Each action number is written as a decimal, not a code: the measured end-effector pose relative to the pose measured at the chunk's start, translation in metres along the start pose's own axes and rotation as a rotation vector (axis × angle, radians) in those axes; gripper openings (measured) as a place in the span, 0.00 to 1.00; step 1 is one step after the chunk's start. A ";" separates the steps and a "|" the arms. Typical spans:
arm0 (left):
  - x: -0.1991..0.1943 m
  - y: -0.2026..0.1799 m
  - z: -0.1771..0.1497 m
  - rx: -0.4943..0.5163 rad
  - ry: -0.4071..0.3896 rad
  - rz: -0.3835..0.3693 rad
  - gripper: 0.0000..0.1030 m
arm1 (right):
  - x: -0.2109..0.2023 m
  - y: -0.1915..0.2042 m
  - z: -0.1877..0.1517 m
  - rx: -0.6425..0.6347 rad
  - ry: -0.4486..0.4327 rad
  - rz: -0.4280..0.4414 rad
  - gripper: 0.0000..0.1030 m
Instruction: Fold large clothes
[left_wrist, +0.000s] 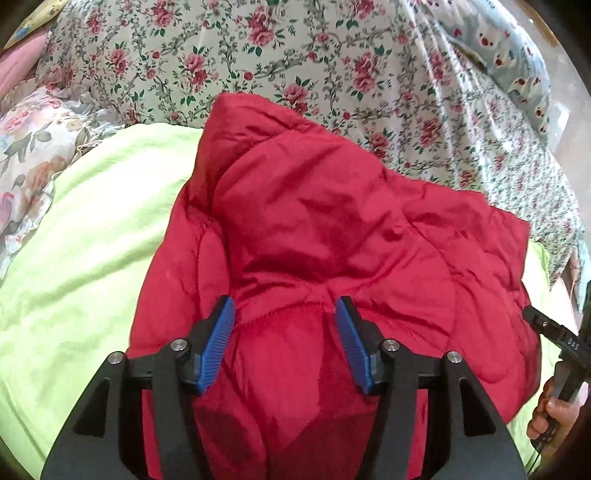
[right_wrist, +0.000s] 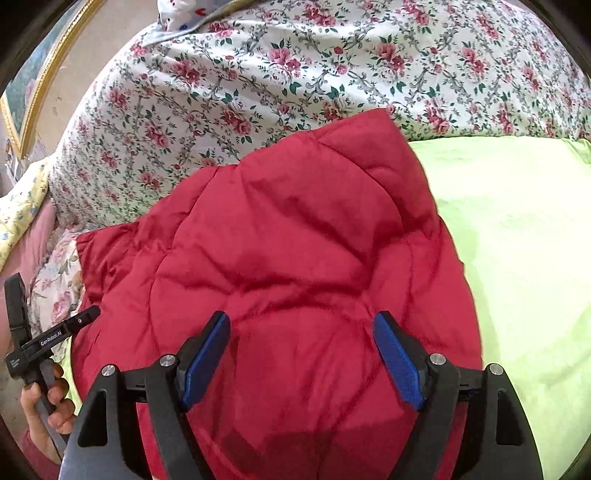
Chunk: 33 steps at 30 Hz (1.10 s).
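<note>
A red quilted jacket (left_wrist: 325, 236) lies folded in a thick bundle on the green sheet (left_wrist: 85, 236) of the bed, with a flowered cover (left_wrist: 295, 55) on its far side. The left gripper (left_wrist: 286, 345) has its blue fingers (left_wrist: 218, 343) half apart above the jacket, pinching nothing. The right gripper (right_wrist: 301, 360) has its fingers (right_wrist: 399, 360) wider apart above the same jacket, also empty.

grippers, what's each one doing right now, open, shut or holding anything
left gripper: jaws open over the red quilted jacket, pads not pressing it.
right gripper: jaws open wide above the same jacket, holding nothing.
</note>
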<state>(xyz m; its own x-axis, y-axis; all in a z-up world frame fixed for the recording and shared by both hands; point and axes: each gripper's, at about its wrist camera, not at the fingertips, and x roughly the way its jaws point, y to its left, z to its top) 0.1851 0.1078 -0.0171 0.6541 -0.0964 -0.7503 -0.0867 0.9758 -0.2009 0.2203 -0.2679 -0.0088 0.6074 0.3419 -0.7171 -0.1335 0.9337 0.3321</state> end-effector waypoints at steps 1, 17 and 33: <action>-0.005 0.001 -0.002 -0.001 -0.005 -0.005 0.56 | -0.004 -0.002 -0.002 0.005 0.002 0.005 0.79; -0.026 0.051 -0.020 -0.107 -0.039 -0.046 0.71 | -0.043 -0.012 -0.018 -0.036 0.005 -0.016 0.79; 0.015 0.112 -0.032 -0.425 0.095 -0.337 0.76 | -0.031 -0.089 -0.025 0.261 0.049 0.113 0.80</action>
<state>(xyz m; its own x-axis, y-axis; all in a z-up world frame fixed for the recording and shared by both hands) 0.1612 0.2090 -0.0712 0.6294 -0.4262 -0.6498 -0.1926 0.7245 -0.6618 0.1933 -0.3590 -0.0312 0.5611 0.4528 -0.6930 0.0121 0.8326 0.5538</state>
